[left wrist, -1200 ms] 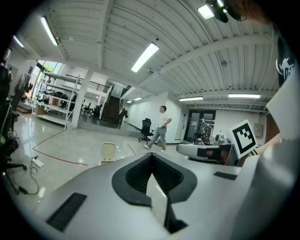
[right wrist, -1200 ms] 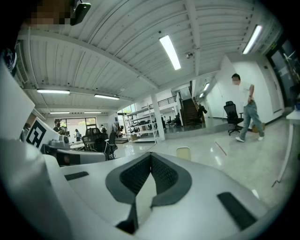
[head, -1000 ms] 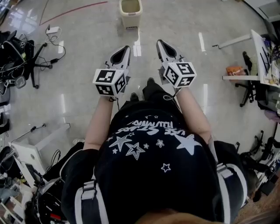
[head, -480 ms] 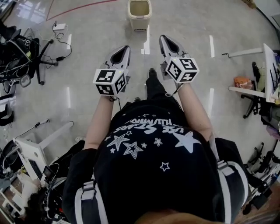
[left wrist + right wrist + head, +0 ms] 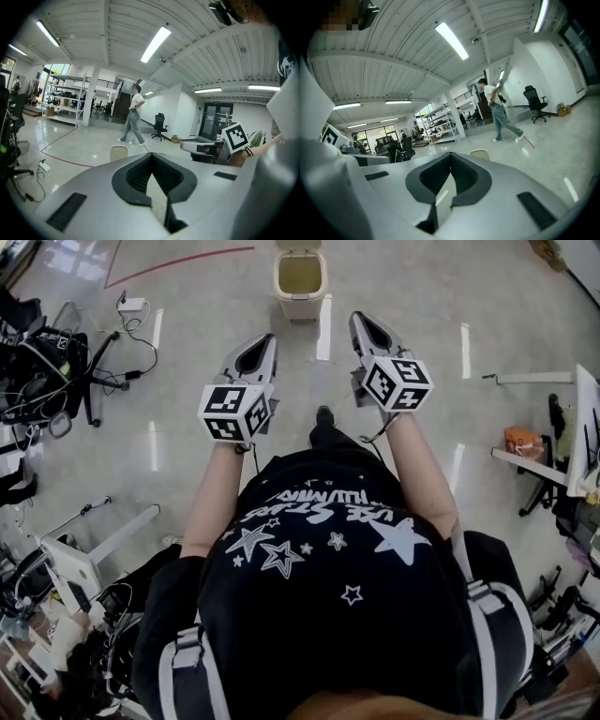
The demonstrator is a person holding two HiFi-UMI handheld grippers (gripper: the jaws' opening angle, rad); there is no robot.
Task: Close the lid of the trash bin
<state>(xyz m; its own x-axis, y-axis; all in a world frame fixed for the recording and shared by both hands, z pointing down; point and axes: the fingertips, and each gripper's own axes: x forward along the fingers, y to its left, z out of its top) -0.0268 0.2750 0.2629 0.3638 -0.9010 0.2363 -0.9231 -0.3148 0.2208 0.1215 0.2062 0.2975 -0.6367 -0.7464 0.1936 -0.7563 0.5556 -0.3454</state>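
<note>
A beige trash bin (image 5: 300, 273) stands on the glossy floor at the top centre of the head view, its mouth open and its lid raised at the far side. It is well ahead of both grippers. My left gripper (image 5: 266, 339) and right gripper (image 5: 360, 319) are held side by side at chest height, pointing toward it. Both have their jaws closed tip to tip with nothing between them. The top of the bin (image 5: 118, 152) peeks over the left gripper (image 5: 151, 155) in the left gripper view. Over the right gripper (image 5: 451, 154) the same bin (image 5: 480, 153) shows.
A power strip with cables (image 5: 131, 306) and an office chair (image 5: 47, 362) lie at the left, a white frame (image 5: 84, 554) at lower left, a desk (image 5: 548, 465) at right. A red floor line (image 5: 178, 261) runs left of the bin. A person (image 5: 133, 115) walks far behind it.
The bin has moved down in the head view, nearer to me, as the person carrying the grippers steps forward. Both grippers stay shut and level.
</note>
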